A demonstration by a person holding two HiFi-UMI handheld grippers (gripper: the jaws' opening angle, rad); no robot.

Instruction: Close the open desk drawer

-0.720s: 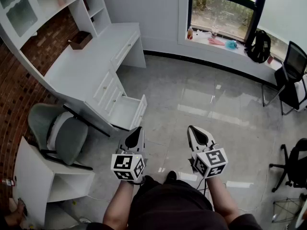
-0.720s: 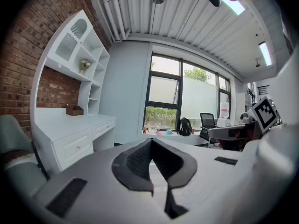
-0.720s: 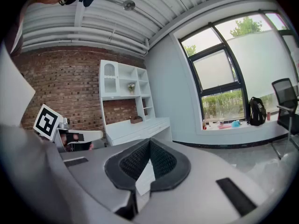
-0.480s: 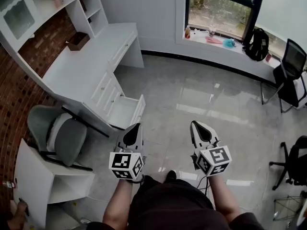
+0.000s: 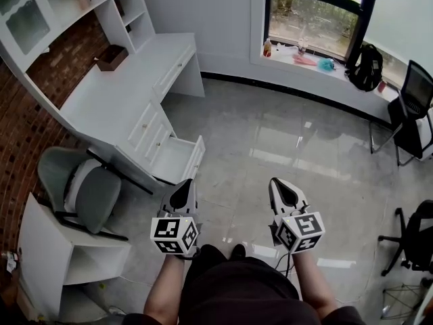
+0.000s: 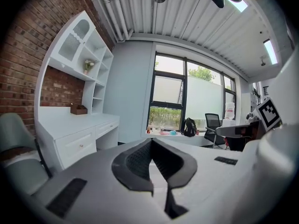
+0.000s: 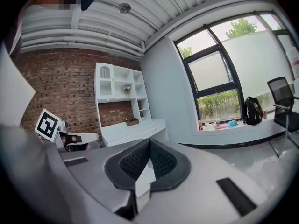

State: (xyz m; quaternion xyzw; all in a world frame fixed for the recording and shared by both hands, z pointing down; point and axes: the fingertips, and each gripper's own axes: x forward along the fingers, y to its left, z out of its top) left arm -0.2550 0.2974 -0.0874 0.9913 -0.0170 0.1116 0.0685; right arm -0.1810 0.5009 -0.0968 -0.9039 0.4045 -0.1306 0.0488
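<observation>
The white desk (image 5: 115, 90) runs along the brick wall at the left of the head view. Its lowest drawer (image 5: 178, 158) stands pulled out over the grey tiled floor, and its inside looks bare. My left gripper (image 5: 184, 187) hangs shut just below the drawer's front corner, apart from it. About a hand's width to the right my right gripper (image 5: 281, 185) is also shut, holding nothing. In the left gripper view the left gripper (image 6: 152, 143) has its jaws meeting, with the desk (image 6: 77, 136) beyond at the left. The right gripper (image 7: 149, 143) shows the same, with the desk (image 7: 135, 127) beyond it.
A grey office chair (image 5: 84, 188) stands close left of the open drawer. Below it is a low white cabinet (image 5: 57, 249). A brown box (image 5: 111, 56) sits on the desk. Black chairs (image 5: 414, 90) and a backpack (image 5: 365, 66) stand at the right near the window sill (image 5: 304, 56).
Both grippers have drifted slightly, the left one a little to the left and down in the view. The drawer stays open as before.
</observation>
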